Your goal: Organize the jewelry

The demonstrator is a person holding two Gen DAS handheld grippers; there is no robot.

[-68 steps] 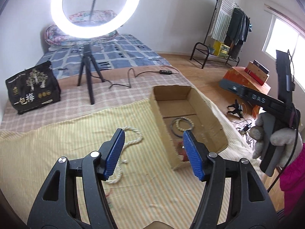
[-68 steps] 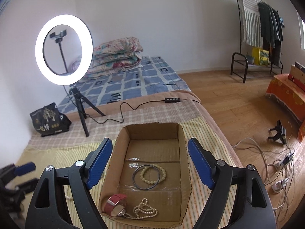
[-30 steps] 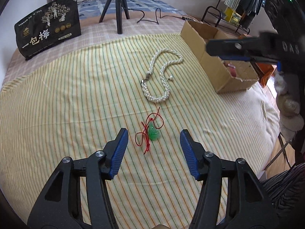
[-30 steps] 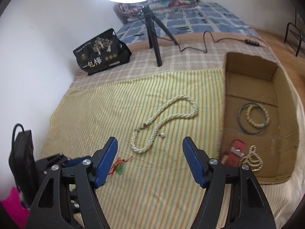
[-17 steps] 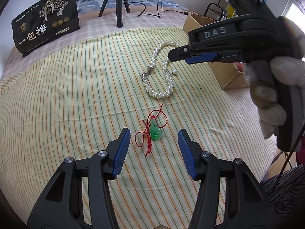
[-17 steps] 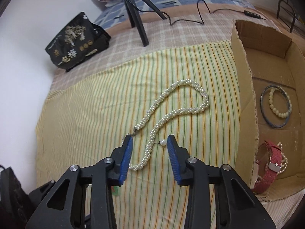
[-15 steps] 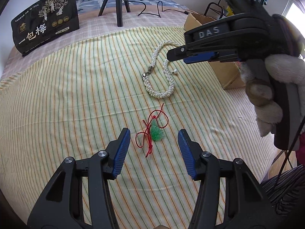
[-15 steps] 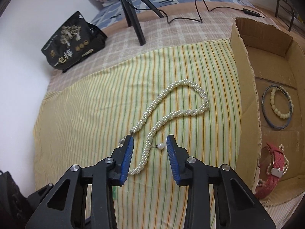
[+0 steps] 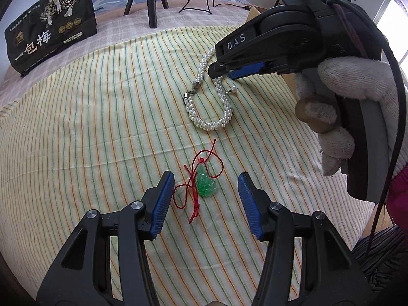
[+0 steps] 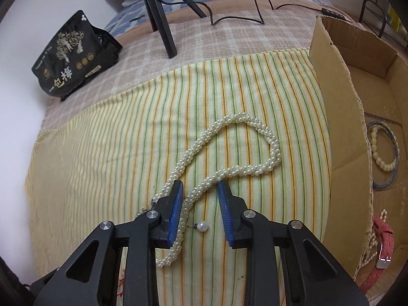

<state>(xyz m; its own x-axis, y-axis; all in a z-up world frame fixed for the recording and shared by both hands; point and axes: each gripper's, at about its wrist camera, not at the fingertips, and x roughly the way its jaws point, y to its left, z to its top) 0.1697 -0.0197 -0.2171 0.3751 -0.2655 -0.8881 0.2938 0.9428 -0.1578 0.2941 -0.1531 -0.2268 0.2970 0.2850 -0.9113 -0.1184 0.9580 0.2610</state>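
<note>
**Two grippers over loose jewelry on striped cloth**

Surface: yellow cloth (image 9: 76,117) with thin green and orange stripes, slightly wrinkled, laid over a pale checked blanket (image 10: 229,35).

Left gripper (image 9: 206,191): jaws spread wide, nothing between the pads. Ribbed blue pads (image 9: 163,201) on black plastic arms. It hangs low over a green pendant (image 9: 205,185), a small carved, glossy translucent piece strung on a thin red cord (image 9: 193,178). The cord lies in loose loops with a knot at its near end. The pendant sits between the two pads; whether the tips touch the cloth cannot be told.

Right gripper (image 10: 200,191): jaws partly closed to a narrow gap, not clamping anything. One strand of the pearl necklace (image 10: 239,150) runs through the gap, close to the left pad; contact cannot be told. The necklace is a thick rope of small cream beads, bent into an open loop on the cloth, with a metal clasp and a single larger pearl (image 10: 203,226) on a short wire. A white knit glove (image 9: 357,81) grips the handle.

Cardboard box (image 10: 344,117), right of the cloth: corrugated, open top. Inside lie a beaded bracelet (image 10: 380,153) within a dark ring and a red strap with a metal buckle (image 10: 382,244).

Far edge: black printed pouch (image 10: 74,58), black tripod legs (image 10: 160,17).
</note>
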